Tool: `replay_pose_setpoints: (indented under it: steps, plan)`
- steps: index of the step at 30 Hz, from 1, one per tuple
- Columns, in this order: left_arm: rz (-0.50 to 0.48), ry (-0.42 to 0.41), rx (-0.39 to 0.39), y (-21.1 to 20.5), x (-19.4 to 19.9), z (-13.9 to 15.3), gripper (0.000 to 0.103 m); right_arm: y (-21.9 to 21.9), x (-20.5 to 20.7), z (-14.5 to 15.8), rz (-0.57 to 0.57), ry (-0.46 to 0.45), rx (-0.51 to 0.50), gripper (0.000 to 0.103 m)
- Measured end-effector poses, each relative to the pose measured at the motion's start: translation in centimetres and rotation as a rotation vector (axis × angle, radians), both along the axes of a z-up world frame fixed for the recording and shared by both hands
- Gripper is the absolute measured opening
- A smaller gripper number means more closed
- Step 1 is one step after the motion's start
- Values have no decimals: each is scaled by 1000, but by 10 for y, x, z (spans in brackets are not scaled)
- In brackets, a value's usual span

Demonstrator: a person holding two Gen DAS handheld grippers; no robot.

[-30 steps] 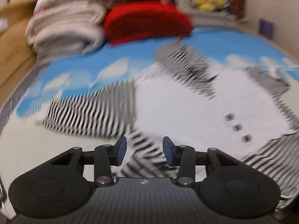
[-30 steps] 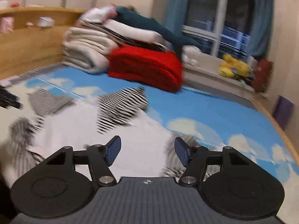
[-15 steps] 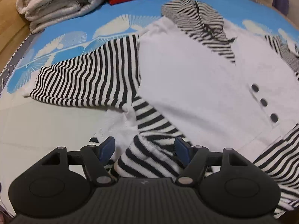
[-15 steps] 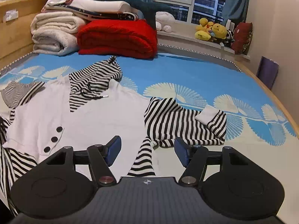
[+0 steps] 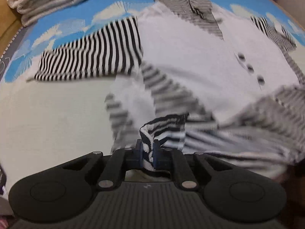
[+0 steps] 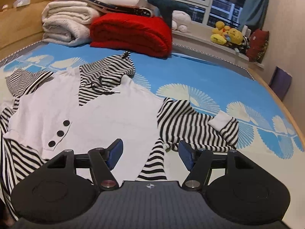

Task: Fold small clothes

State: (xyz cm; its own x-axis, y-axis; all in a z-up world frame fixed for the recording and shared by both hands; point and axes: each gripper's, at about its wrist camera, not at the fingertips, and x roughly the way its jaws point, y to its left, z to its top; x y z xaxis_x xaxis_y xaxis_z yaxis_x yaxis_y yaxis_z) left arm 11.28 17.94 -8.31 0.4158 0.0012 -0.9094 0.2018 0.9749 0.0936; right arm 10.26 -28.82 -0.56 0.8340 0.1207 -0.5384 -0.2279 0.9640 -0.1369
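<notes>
Low over the bedspread (image 6: pixel 200 76), left gripper (image 5: pixel 147 150) clamped on a bunched striped hem (image 5: pixel 162 127) lifted just ahead, right gripper (image 6: pixel 150 152) level, fingers apart above the hoodie (image 6: pixel 106 118).

The left gripper (image 5: pixel 146 150) was clamped on a striped fold of the garment (image 5: pixel 162 127). The right gripper (image 6: pixel 150 152) was held low with its jaws spread wide and nothing gripped.

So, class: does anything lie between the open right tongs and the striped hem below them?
Nothing visible does. The right tongs are open just above the striped hem, with only bare bedsheet beside it.
</notes>
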Motion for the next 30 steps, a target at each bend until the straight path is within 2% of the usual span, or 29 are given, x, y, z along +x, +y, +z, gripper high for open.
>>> replay_pose_setpoints:
  steps: [2, 6, 8, 11, 13, 15, 17, 20, 24, 25, 26, 27, 28, 30]
  plan:
    - [-31, 32, -10, 9, -19, 3, 11, 4, 0, -1, 20, 5, -14, 66]
    - [-94, 60, -96, 26, -55, 10, 16, 6, 1, -1, 41, 16, -18, 67]
    - [-100, 38, -162, 32, -64, 18, 27, 5, 3, -2, 34, 32, -15, 69]
    - [-74, -26, -278, 39, -66, 36, 33, 0, 12, -9, -1, 86, -29, 69]
    - [-36, -75, -325, 41, -61, 44, 50, -5, 19, -15, -29, 134, -30, 69]
    - [-2, -106, -368, 40, -53, 45, 56, -12, 26, -21, -61, 179, -15, 70]
    - [21, -87, -331, 33, -34, 34, 59, -20, 34, -27, -91, 226, 22, 70]
    - [3, 12, -167, 14, -9, 10, 59, -33, 48, -40, -153, 316, 65, 70]
    - [-75, 109, -71, -5, -1, -19, 57, -41, 64, -67, -193, 454, 43, 70]
    - [-92, 139, -56, -8, -1, -25, 53, -41, 66, -74, -188, 478, 22, 70]
    - [-107, 166, -46, -8, -2, -32, 47, -41, 67, -80, -178, 500, -4, 70]
    - [-128, 197, -45, -9, -5, -38, 23, -40, 68, -86, -166, 521, -29, 69]
    - [-152, 220, -49, -6, -11, -46, 11, -40, 68, -91, -155, 541, -49, 67]
    - [-211, 219, -34, -8, -23, -47, 7, -40, 67, -99, -134, 578, -75, 51]
